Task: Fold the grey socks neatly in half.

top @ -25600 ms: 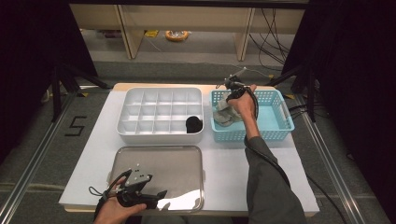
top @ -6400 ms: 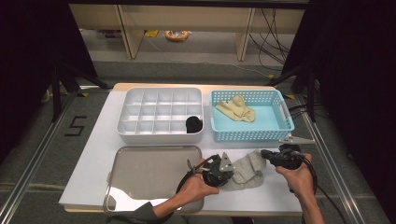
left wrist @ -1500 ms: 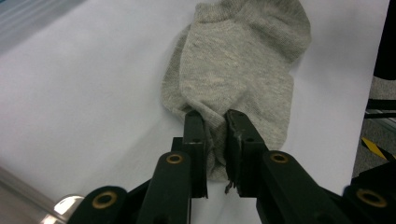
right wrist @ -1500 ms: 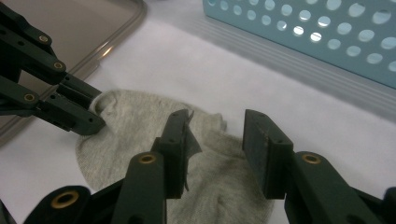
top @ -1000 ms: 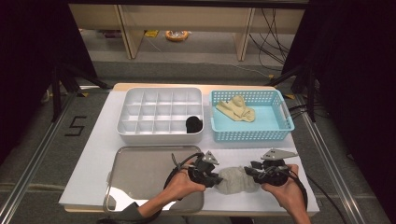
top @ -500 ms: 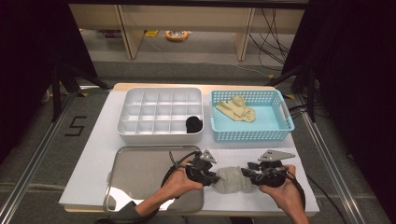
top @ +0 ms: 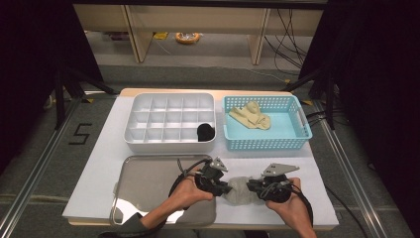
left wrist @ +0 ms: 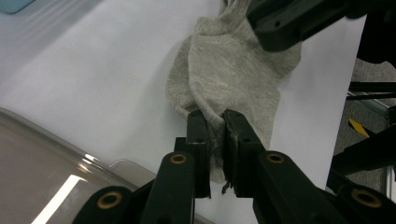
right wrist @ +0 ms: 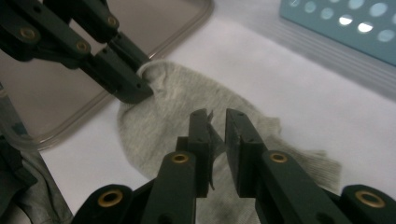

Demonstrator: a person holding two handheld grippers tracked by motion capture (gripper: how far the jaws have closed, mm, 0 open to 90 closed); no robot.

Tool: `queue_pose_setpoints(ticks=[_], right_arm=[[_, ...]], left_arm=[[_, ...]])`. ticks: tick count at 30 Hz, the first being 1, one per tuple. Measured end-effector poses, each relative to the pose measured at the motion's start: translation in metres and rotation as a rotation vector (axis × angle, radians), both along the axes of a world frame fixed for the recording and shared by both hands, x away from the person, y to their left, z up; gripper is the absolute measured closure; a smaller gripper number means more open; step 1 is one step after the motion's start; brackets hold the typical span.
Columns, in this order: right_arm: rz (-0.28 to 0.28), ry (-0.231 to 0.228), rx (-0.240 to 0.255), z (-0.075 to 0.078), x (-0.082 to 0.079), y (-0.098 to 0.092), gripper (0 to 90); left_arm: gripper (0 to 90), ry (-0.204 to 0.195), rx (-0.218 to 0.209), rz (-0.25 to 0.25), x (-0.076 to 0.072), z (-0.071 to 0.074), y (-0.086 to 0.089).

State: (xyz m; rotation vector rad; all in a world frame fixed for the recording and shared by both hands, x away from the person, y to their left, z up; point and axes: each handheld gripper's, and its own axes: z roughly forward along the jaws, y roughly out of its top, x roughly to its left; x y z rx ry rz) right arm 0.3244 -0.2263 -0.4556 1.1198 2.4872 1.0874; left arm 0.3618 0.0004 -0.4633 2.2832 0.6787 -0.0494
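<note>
Left gripper [left wrist: 215, 126]: clamped on grey sock [left wrist: 233, 74], just right of metal tray [top: 148, 183].
Right gripper [right wrist: 215, 123]: jaws just closing, pinching the sock.

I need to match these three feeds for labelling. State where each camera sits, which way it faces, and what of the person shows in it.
High view: fixed above the person's side, looking forward and down on the table; both forearms enter from the bottom, left hand-held gripper and right hand-held gripper clamped on the grey sock.
Left gripper view: rides that gripper, looking along its jaws pinching the sock's edge; the other gripper at top.
Right gripper view: rides that gripper, its jaws closed on a fold, facing the steel tray.
Shared: the sock, both grippers.
</note>
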Motion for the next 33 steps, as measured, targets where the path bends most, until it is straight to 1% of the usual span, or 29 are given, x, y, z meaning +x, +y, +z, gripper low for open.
queue_pose_setpoints(ticks=[1,2,3,4,6,7,9,10,11,12,13,14,15,16,18,19,20,21,22,23,24,25,26,27,28,29,31,32,33], right_arm=[[0.01,-0.001,-0.018,-0.001,0.001,0.001,82.8],[-0.011,0.02,-0.014,-0.003,0.0,0.003,83.5],[-0.004,0.034,-0.026,-0.004,0.001,0.003,84.2],[-0.011,0.039,-0.033,-0.006,0.001,0.004,84.9],[0.006,0.032,-0.049,-0.013,0.005,0.005,86.3],[-0.006,0.061,-0.059,-0.016,0.004,0.007,86.8],[0.006,0.061,-0.073,-0.02,0.006,0.008,86.9],[-0.012,0.094,-0.06,-0.022,0.006,0.011,87.4],[0.0,0.082,-0.069,-0.021,0.006,0.011,87.4],[-0.002,0.082,-0.067,-0.021,0.005,0.013,87.4],[-0.01,0.085,-0.051,-0.023,0.003,0.014,87.4],[0.008,0.074,-0.065,-0.023,0.003,0.014,87.4],[0.001,0.064,-0.05,-0.024,0.001,0.016,87.4],[0.016,0.08,-0.063,-0.022,0.0,0.016,87.3],[0.004,0.099,-0.036,-0.023,-0.002,0.02,86.9],[0.009,0.088,-0.031,-0.024,-0.001,0.02,86.8],[0.02,0.086,-0.046,-0.023,-0.001,0.02,86.7],[0.02,0.086,-0.046,-0.023,-0.001,0.02,86.7],[0.006,0.089,-0.029,-0.022,-0.002,0.021,86.5],[0.006,0.089,-0.029,-0.022,-0.002,0.021,86.5],[0.008,0.099,-0.038,-0.019,-0.003,0.02,86.4],[0.0,0.072,-0.034,-0.017,-0.001,0.02,86.4],[-0.012,0.059,-0.034,-0.016,0.001,0.02,86.4],[-0.012,0.059,-0.034,-0.016,0.001,0.02,86.4],[-0.032,0.035,-0.033,-0.015,0.006,0.019,86.4],[-0.04,0.031,-0.034,-0.015,0.009,0.019,86.4],[-0.039,0.017,-0.046,-0.02,0.015,0.02,86.6],[-0.041,0.05,-0.055,-0.02,0.015,0.019,86.7],[-0.041,0.043,-0.053,-0.024,0.015,0.02,86.8]], left_arm=[[80.4,0.0,0.0,0.0,0.0,0.0,0.0],[80.4,0.007,-0.006,-0.009,0.0,0.002,0.0],[80.4,0.007,-0.006,-0.009,0.0,0.002,0.0],[80.4,0.003,-0.01,-0.018,0.0,0.003,0.001],[80.4,0.023,-0.031,0.0,-0.001,0.004,0.0],[80.5,0.024,-0.03,-0.002,0.0,0.005,0.001],[80.6,0.018,-0.029,-0.003,0.001,0.005,0.001],[80.7,0.02,-0.031,-0.003,0.0,0.005,0.002],[80.8,0.027,-0.037,0.001,0.0,0.006,0.002],[80.8,0.027,-0.038,0.0,0.0,0.007,0.003],[81.0,0.029,-0.046,0.001,0.0,0.008,0.003],[81.1,0.038,-0.053,0.0,0.0,0.008,0.004],[81.2,0.038,-0.053,-0.003,0.0,0.009,0.005],[81.2,0.037,-0.054,0.004,0.0,0.01,0.005],[81.2,0.033,-0.053,0.013,0.003,0.011,0.008],[81.2,0.038,-0.053,0.011,0.003,0.01,0.009],[81.3,0.035,-0.051,0.019,0.003,0.009,0.009],[81.3,0.035,-0.051,0.019,0.003,0.009,0.009],[81.3,0.032,-0.041,0.02,0.004,0.009,0.009],[81.3,0.032,-0.041,0.02,0.004,0.009,0.009],[81.3,0.028,-0.043,0.025,0.005,0.01,0.009],[81.3,0.016,-0.041,0.023,0.006,0.012,0.009],[81.3,-0.004,-0.017,0.007,0.006,0.014,0.01],[81.3,-0.004,-0.017,0.007,0.006,0.014,0.01],[81.3,-0.014,-0.013,0.008,0.005,0.015,0.008],[81.3,-0.016,-0.006,-0.001,0.005,0.016,0.008],[81.3,-0.02,-0.007,0.008,0.005,0.015,0.006],[81.3,-0.023,-0.002,0.01,0.005,0.015,0.006],[81.3,-0.023,-0.002,0.01,0.005,0.015,0.006]])
